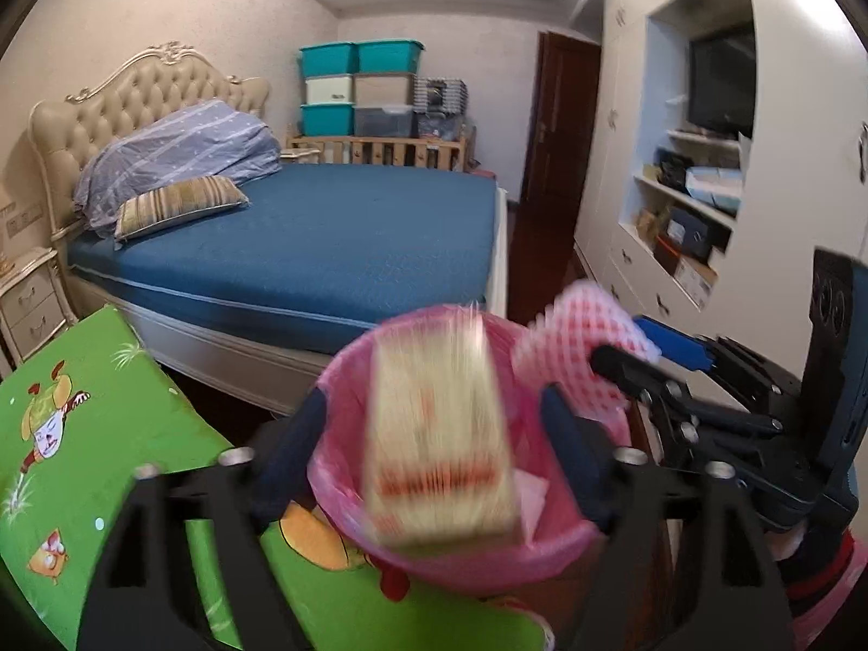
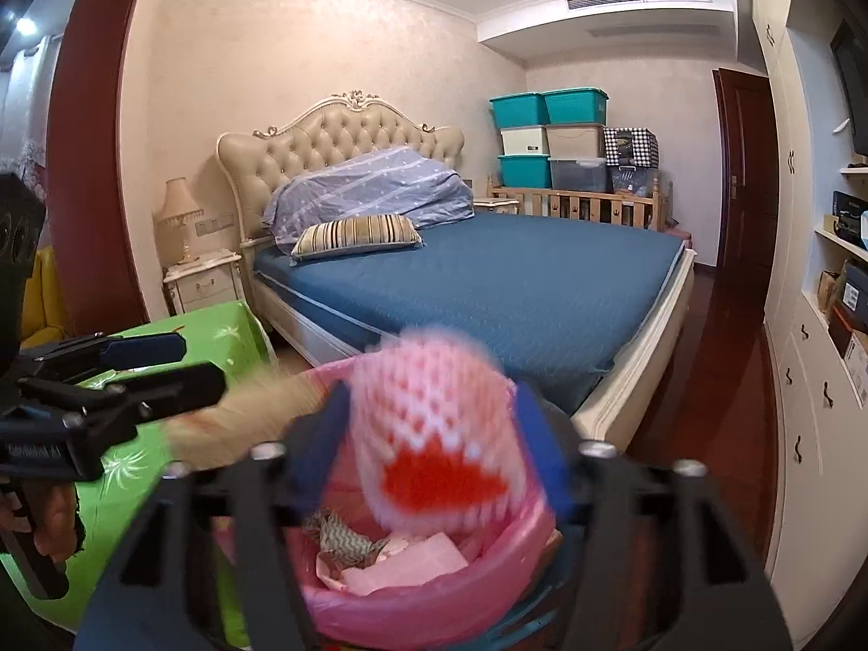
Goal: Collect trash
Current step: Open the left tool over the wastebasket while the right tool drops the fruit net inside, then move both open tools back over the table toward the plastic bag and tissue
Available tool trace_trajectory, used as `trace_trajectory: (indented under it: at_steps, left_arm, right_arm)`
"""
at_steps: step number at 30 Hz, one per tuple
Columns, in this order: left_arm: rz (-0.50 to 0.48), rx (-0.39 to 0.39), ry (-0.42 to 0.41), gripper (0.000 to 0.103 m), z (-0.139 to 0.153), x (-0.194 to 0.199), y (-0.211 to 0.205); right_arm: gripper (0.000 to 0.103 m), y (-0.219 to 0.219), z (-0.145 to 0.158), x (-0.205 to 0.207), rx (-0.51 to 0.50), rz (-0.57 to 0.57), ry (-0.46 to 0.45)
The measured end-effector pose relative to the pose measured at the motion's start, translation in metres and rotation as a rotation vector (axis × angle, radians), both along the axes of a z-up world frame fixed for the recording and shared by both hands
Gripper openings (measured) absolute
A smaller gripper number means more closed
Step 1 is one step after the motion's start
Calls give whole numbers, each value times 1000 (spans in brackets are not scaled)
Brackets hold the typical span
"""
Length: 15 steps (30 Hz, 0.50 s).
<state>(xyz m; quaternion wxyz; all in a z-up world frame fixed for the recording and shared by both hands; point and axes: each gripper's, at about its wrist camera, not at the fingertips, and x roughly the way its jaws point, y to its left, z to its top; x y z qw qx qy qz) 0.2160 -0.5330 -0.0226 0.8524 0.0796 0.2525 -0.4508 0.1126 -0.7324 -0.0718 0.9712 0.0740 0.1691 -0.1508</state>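
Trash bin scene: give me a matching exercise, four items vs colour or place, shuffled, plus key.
Column 1
1. bin liner
2. cream carton
3. foam net sleeve
4. striped pillow

Column 2
A. between the left gripper's fingers, over the bin
B. lying on the blue bed
C. pink, lining the bin
D. between the right gripper's fingers, white and pink mesh, red inside

Pairs: 1-C, 2-A, 3-D, 4-B
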Motion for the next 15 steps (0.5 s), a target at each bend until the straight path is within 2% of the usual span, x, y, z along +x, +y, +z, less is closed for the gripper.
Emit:
trace_trajectory:
  at_steps: [7,11,15]
  left_arm:
    - [84,0,-45,89,6,11,38]
    - [140,22,-79,89,12,3,73]
    - [157,60,-159,89,14,-18,108]
  right_arm:
    - [69,-6,7,-25,29,-16,-50]
    - [71,9,16,-40,24,-2,-67]
    - [80,36,28,-51,2,21,-80]
